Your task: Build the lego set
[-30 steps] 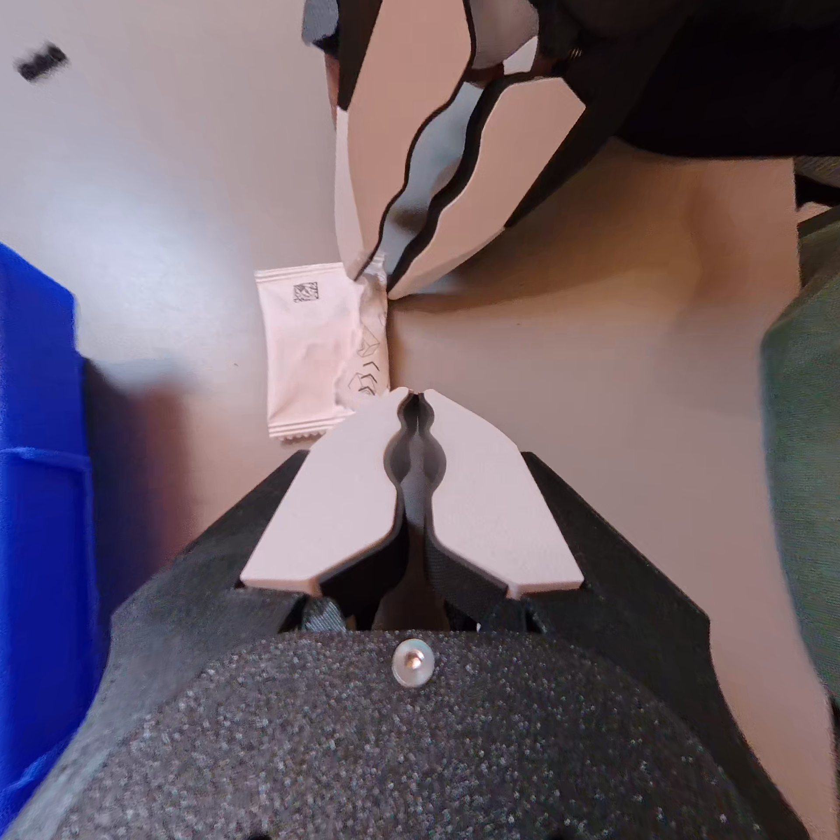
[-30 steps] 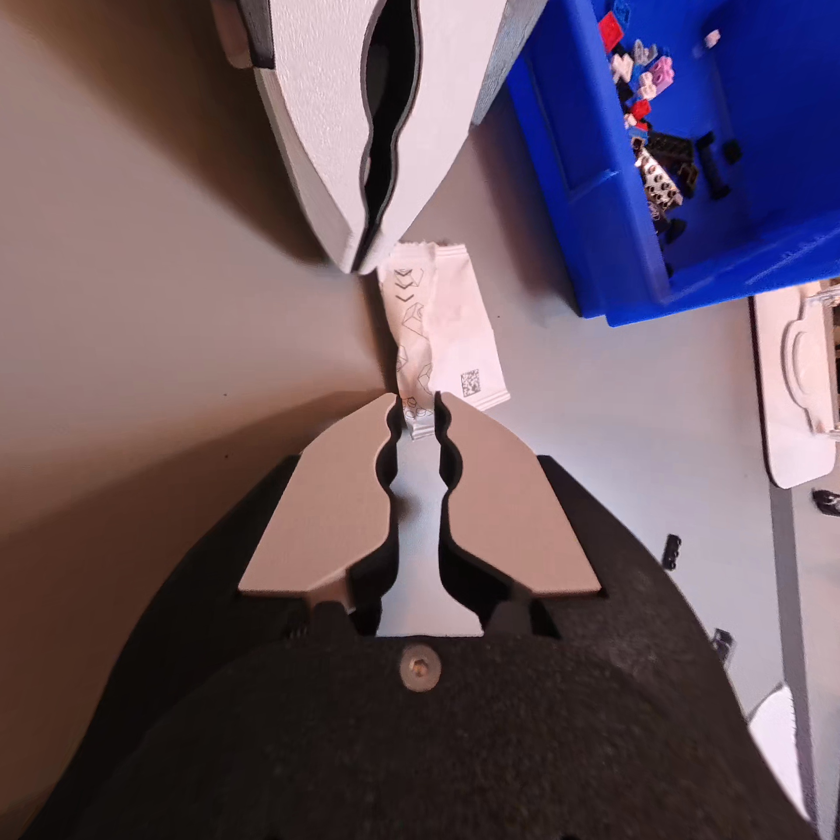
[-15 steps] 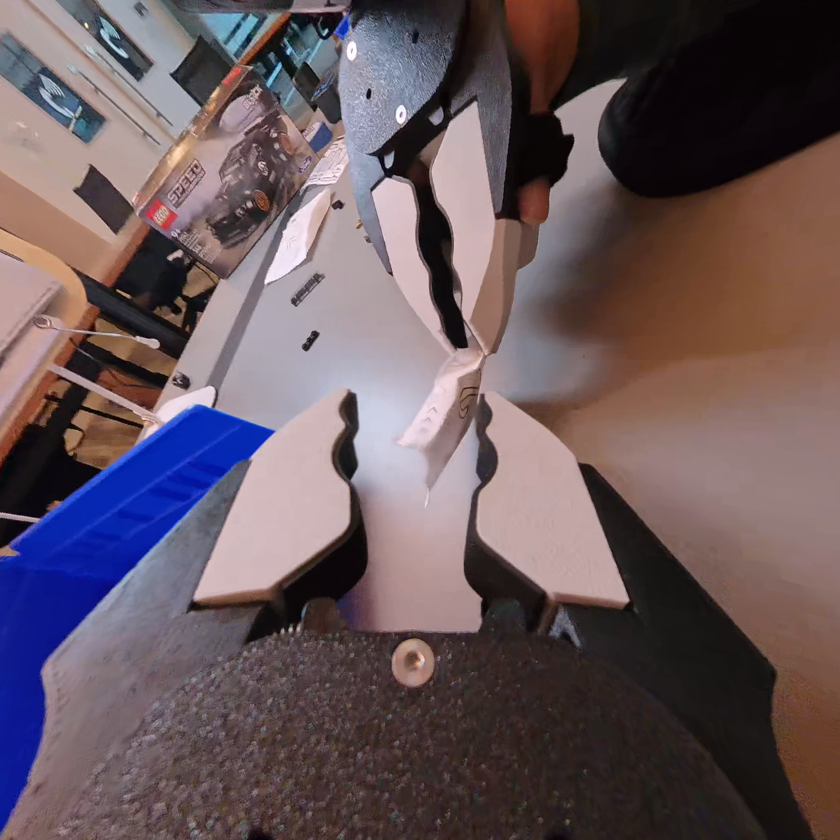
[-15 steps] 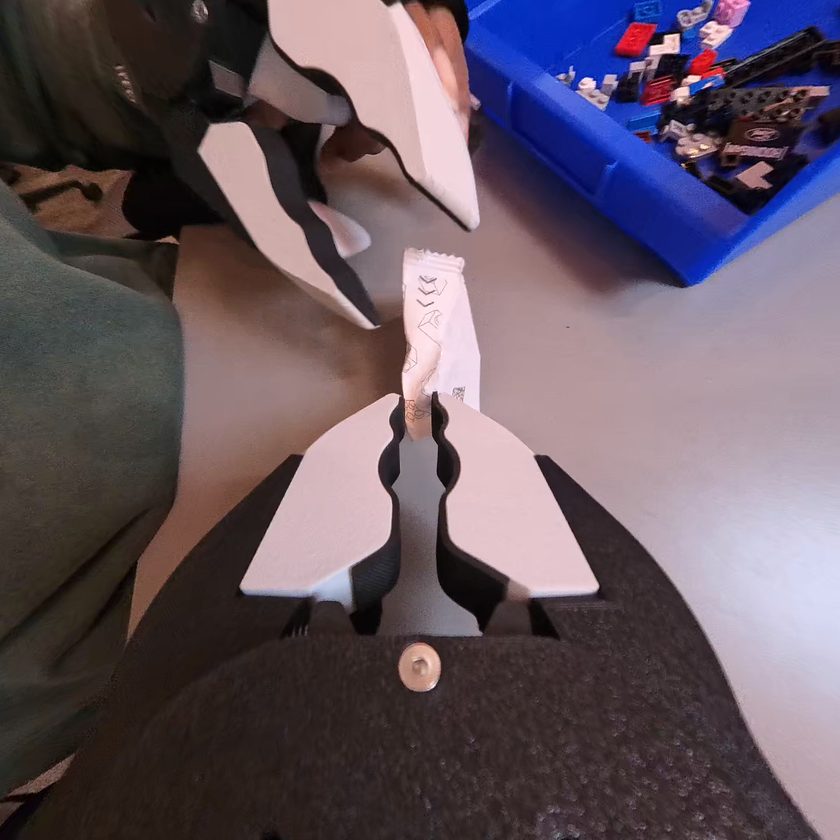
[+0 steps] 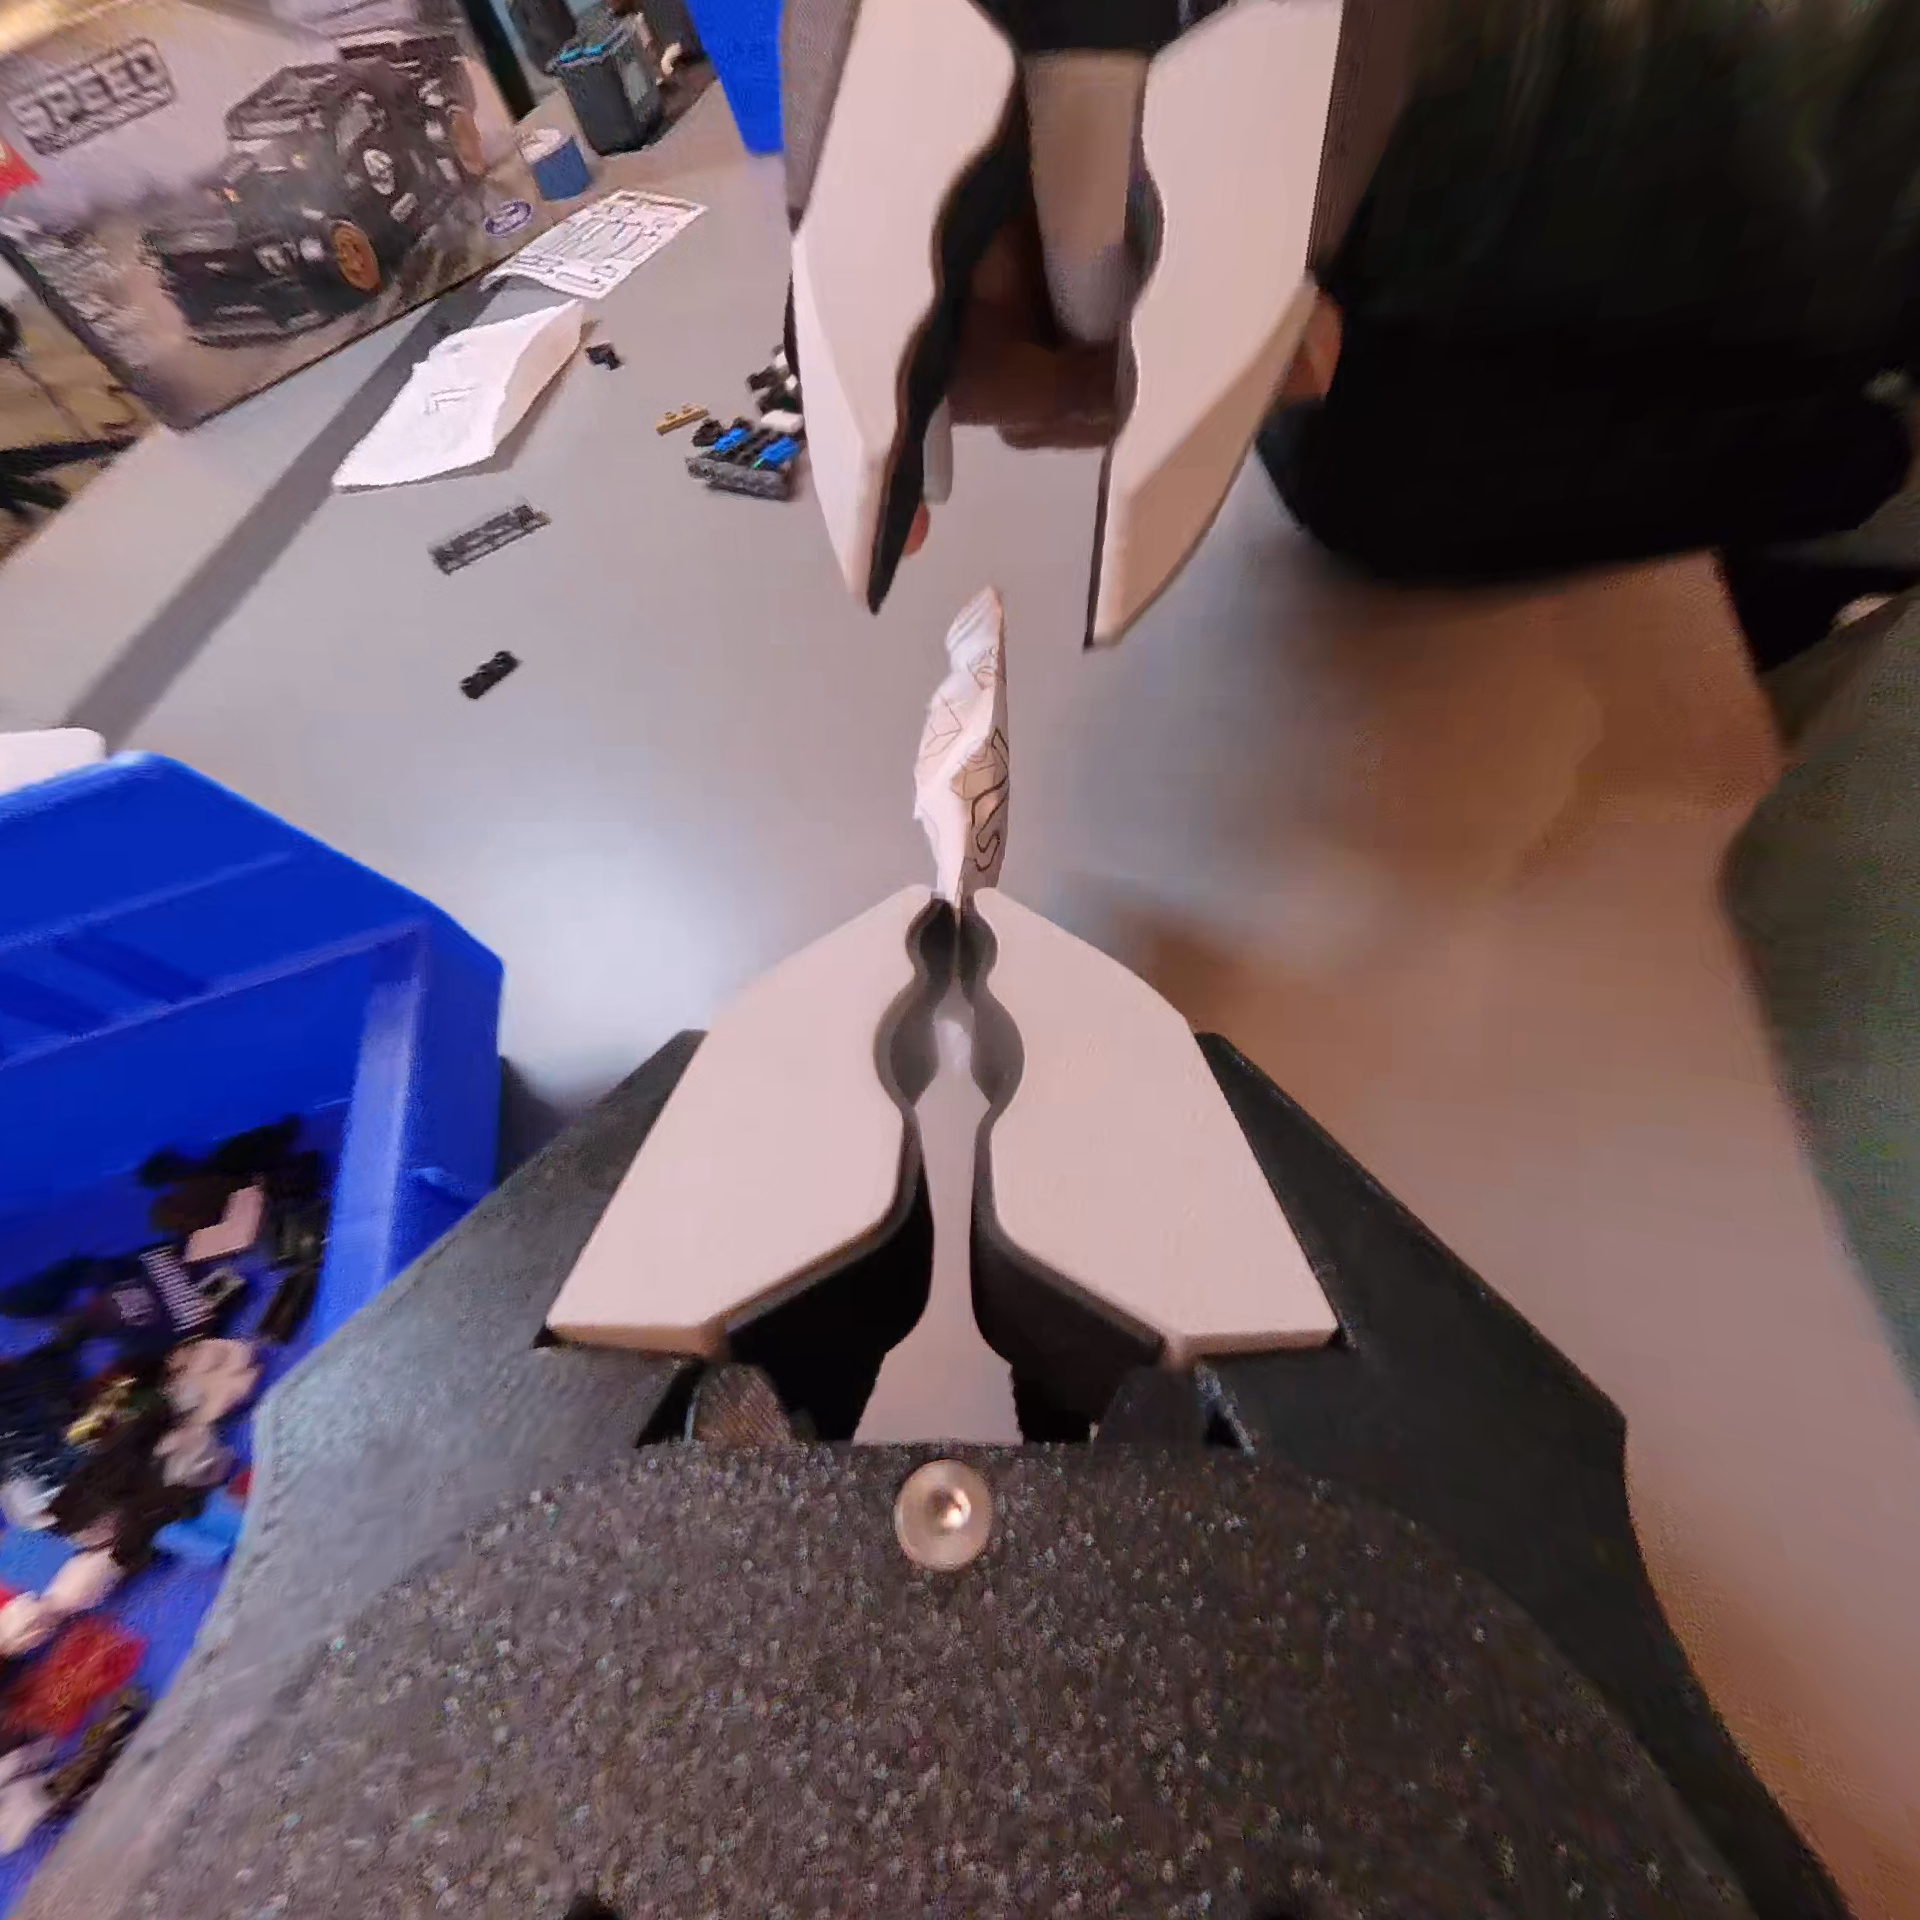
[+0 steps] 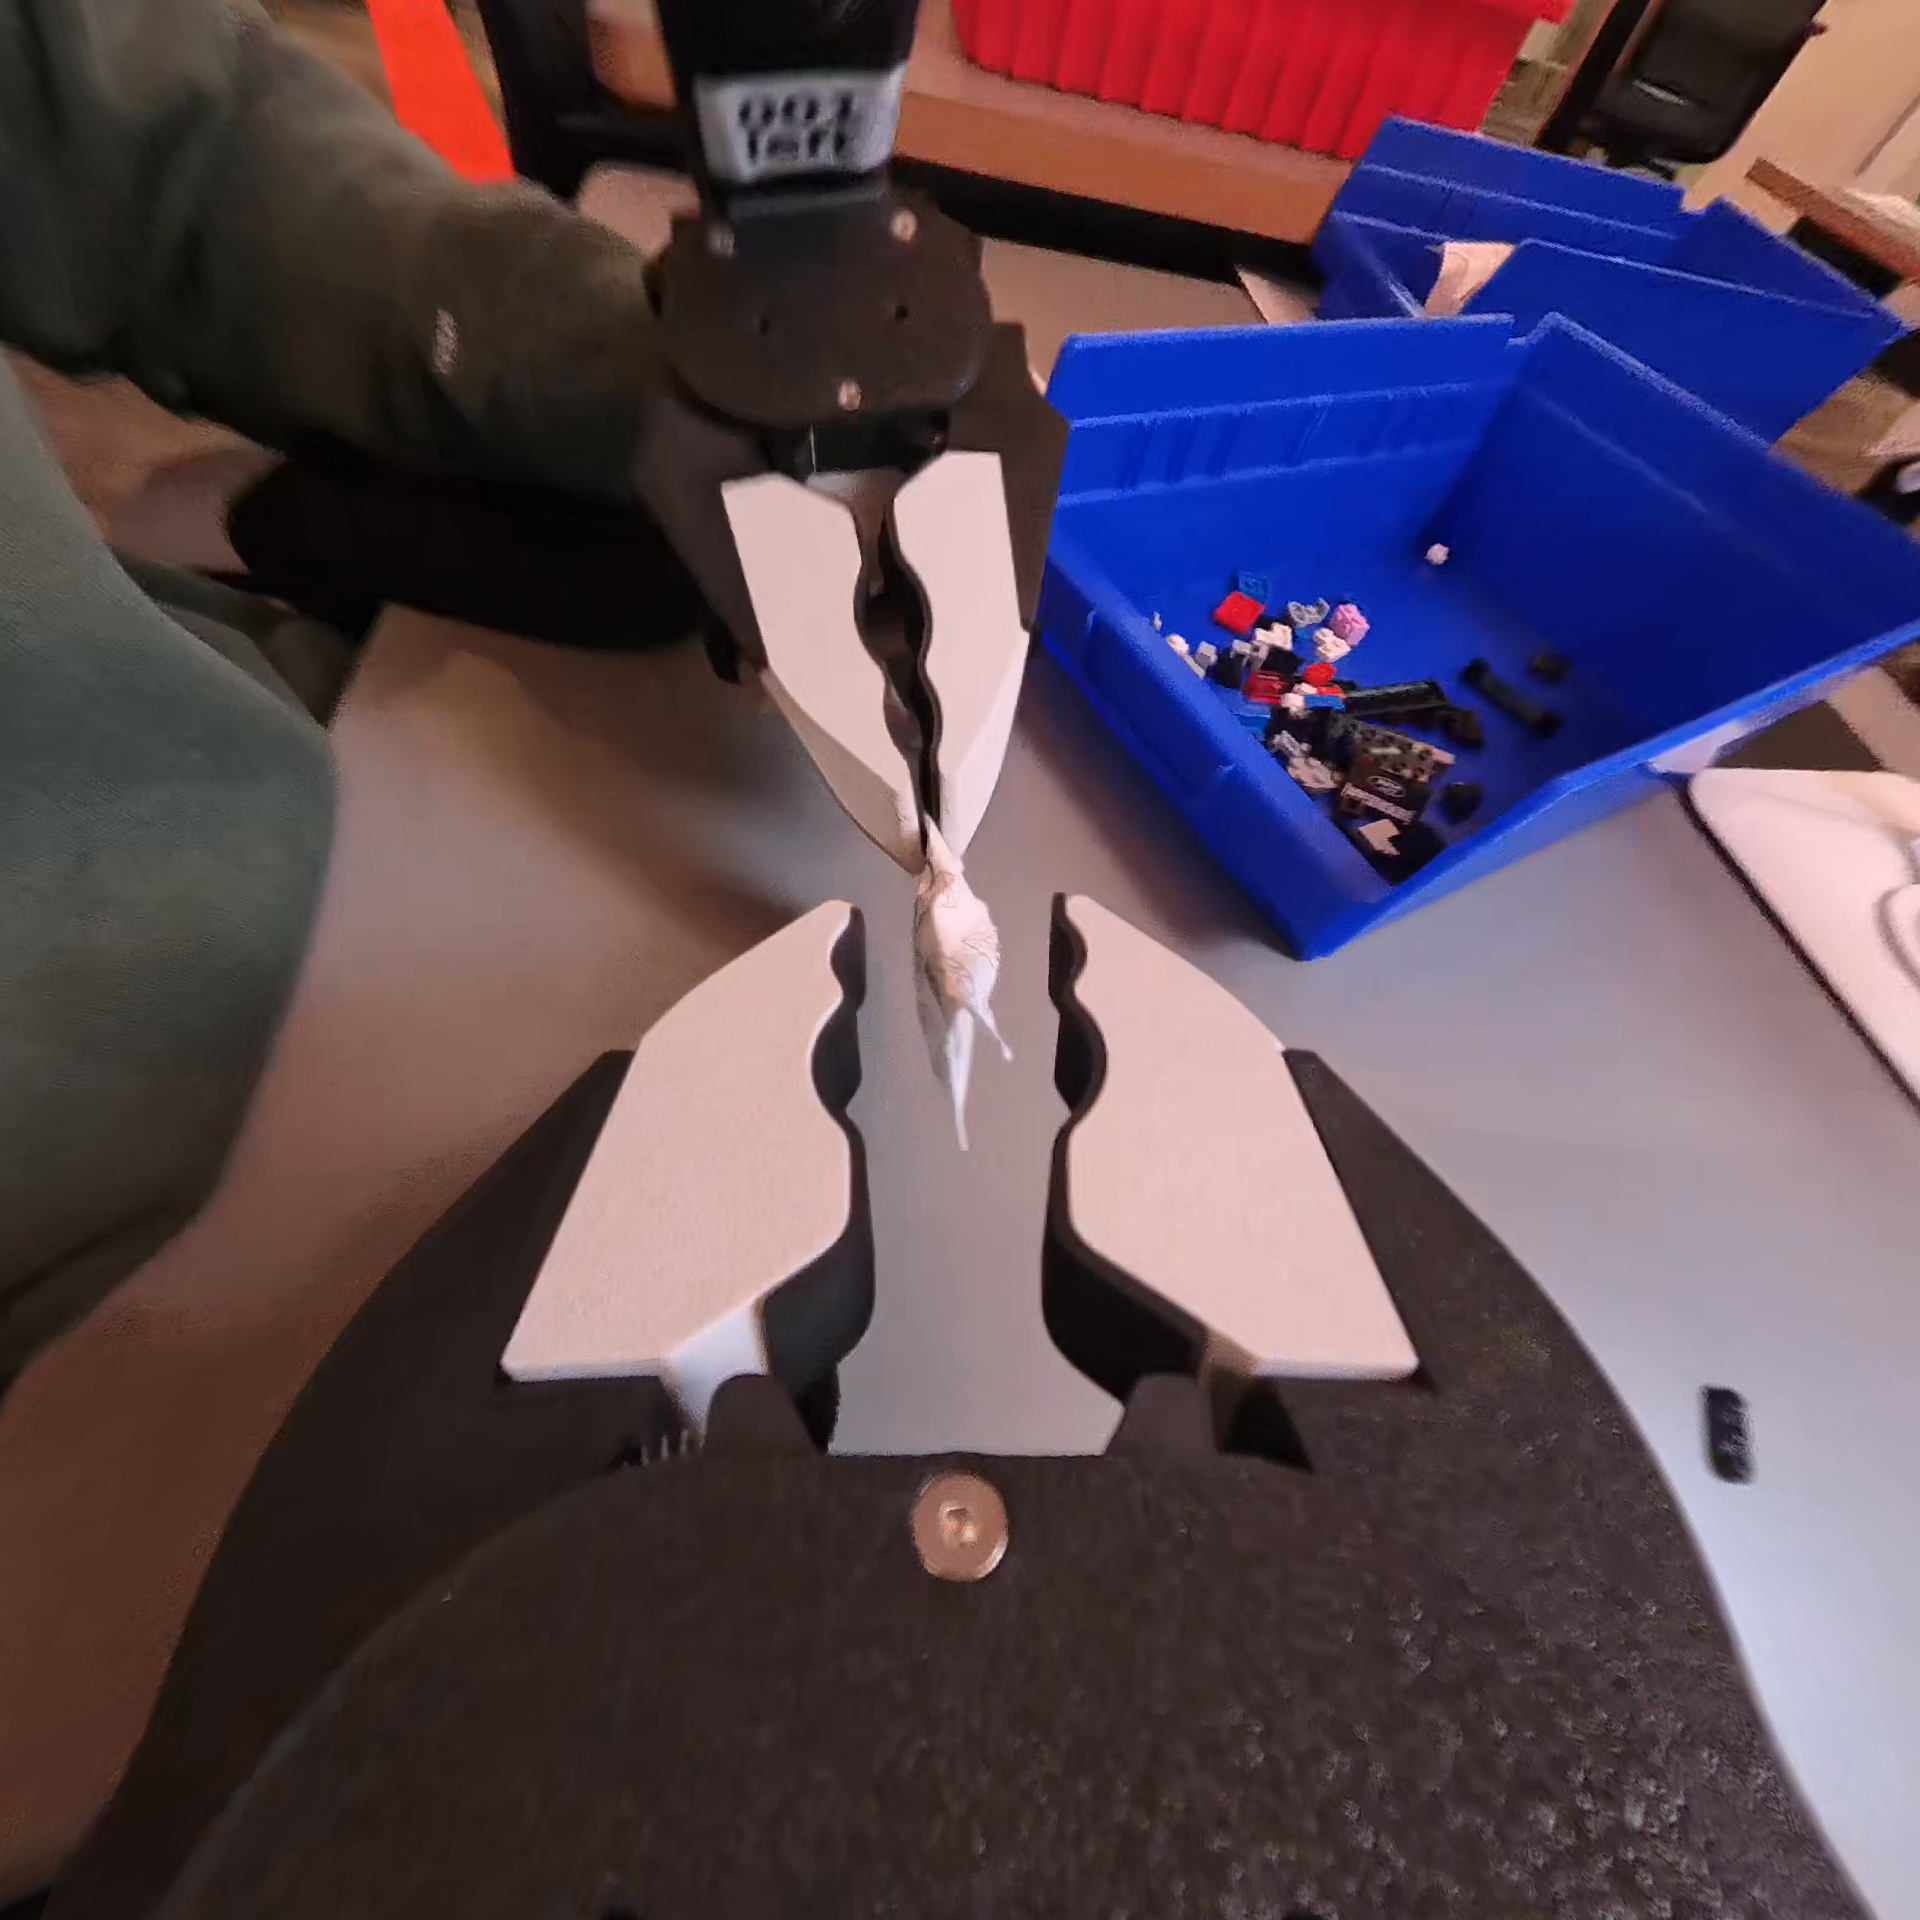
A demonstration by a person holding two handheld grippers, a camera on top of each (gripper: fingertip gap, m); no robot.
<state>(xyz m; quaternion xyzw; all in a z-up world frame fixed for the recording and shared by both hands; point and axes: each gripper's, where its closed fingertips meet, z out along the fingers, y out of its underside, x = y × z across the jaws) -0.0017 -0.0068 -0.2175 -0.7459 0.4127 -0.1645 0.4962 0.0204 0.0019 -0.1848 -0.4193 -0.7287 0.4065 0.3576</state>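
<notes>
I am seeing the left gripper [image 5: 958,906] pinching a white paper packet [image 5: 971,764] whose free end is lying in the gap between the parted fingers of my right gripper [image 6: 956,914], with room on both sides. A blue bin [image 6: 1455,582] of small bricks is blocking the far side of the grey table [image 5: 644,748]. Loose dark pieces [image 5: 743,452], a torn white bag [image 5: 468,400] and a printed box [image 5: 249,197] are crowding the table's far end; bare tabletop is lying beneath both grippers.
</notes>
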